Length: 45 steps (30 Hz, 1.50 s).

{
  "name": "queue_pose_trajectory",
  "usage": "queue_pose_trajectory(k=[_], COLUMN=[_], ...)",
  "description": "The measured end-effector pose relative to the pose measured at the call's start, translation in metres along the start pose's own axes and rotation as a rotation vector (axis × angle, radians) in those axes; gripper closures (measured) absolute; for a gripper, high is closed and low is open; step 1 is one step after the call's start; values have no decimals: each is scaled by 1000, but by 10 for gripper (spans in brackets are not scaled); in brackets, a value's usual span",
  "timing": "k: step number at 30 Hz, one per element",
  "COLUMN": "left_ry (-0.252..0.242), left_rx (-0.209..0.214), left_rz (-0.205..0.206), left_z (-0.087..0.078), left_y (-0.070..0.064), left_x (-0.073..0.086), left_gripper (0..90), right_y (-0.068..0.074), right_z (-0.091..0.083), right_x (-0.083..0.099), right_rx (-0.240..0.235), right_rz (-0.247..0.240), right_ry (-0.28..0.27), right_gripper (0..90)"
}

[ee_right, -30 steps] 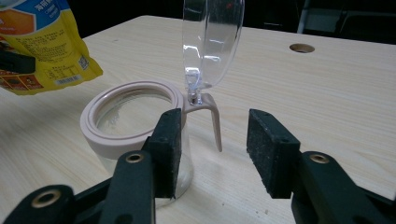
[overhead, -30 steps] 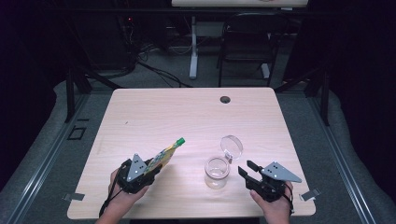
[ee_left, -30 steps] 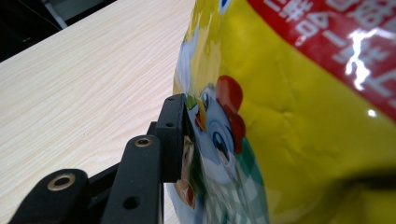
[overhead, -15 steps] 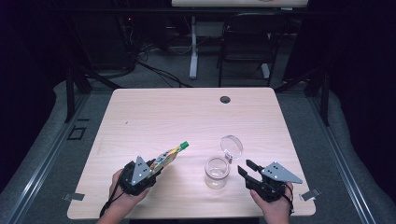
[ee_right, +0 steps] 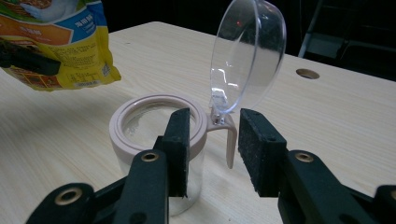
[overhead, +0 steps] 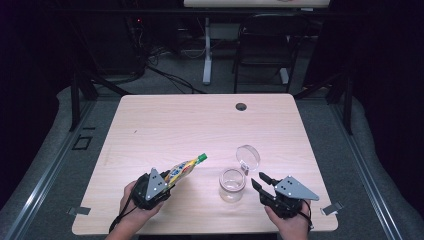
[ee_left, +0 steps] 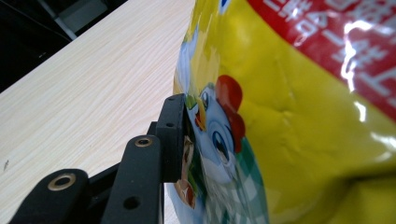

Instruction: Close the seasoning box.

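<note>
We see the snack pouch (overhead: 186, 167) pinched in our left gripper (overhead: 167, 181), its long axis pointing right and far toward the open jar (overhead: 232, 184). Our right gripper (overhead: 258, 181) waits spread just right of that jar, its lid (overhead: 248, 157) flipped up.

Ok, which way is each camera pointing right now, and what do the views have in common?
High view: above the person's side of the table, looking forward and down; both hands and the left gripper and right gripper show at the bottom.
Left gripper view: on the left gripper, looking along its jaws; one black jaw presses a yellow snack pouch.
Right gripper view: on the right gripper, facing the glass jar and its raised clear lid between open jaws.
Shared: the pouch, jar and lid appear in both the high and right gripper views.
</note>
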<state>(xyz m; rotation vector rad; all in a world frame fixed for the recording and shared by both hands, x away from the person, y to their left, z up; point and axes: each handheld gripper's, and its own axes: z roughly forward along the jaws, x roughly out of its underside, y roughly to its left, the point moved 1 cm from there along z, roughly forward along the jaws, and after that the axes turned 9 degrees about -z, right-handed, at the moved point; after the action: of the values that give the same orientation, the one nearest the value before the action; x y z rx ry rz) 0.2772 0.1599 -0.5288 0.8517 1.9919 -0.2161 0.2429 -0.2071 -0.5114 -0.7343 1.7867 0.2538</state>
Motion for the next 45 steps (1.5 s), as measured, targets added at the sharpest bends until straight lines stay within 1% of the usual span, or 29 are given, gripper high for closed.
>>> queue_pose_trajectory(k=[4, 6, 10, 12, 14, 17, 20, 23, 29, 31, 32, 35, 36, 42, 43, 45], left_ry=[5, -4, -2, -4, 3, 1, 5, 4, -10, -13, -11, -8, -4, 11, 14, 21], left_rx=[4, 3, 5, -5, -16, -20, -35, -36, -42, -51, -54, -66, -67, -98, -102, -109], left_rz=[21, 22, 31, 43, 65, 79, 112, 120, 124, 131, 133, 147, 149, 201, 206, 216], left_z=[0, 0, 2, 4, 5, 5, 5, 5, 5, 6, 6, 7, 7, 10, 11, 12], left_y=[-5, -7, -10, -12, -13, -15, -17, -17, -18, -18, -19, -20, -21, -27, -28, -30], left_x=[-2, -4, -7, -9, -12, -15, -18, -21, -27, -28, -28, -28, -27, -26, -25, -24], left_gripper=[633, 634, 634, 634, 634, 635, 635, 635, 635, 635, 635, 635, 635, 635, 635, 635], right_y=[4, 6, 8, 8, 8, 8, 10, 11, 16, 18, 19, 21, 22, 27, 27, 29], right_z=[1, 1, 1, 1, 1, 0, -1, -1, 1, 1, 3, 4, 5, 9, 9, 11], right_x=[-2, -3, -5, -6, -7, -8, -9, -11, -14, -15, -15, -17, -17, -19, -19, -19], right_rx=[-4, -5, 0, -1, 7, 5, 7, 6, -3, 0, -5, -6, -9, -21, -20, -27], right_rz=[-4, -12, -27, -36, -40, -43, -55, -71, -84, -92, -90, -112, -111, -144, -153, -154], right_ry=[-6, -8, -17, -16, -18, -25, -23, -15, -24, -18, -27, -17, -17, -10, -5, -10], right_gripper=[644, 644, 644, 644, 645, 645, 649, 658, 658, 659, 658, 661, 661, 659, 658, 656])
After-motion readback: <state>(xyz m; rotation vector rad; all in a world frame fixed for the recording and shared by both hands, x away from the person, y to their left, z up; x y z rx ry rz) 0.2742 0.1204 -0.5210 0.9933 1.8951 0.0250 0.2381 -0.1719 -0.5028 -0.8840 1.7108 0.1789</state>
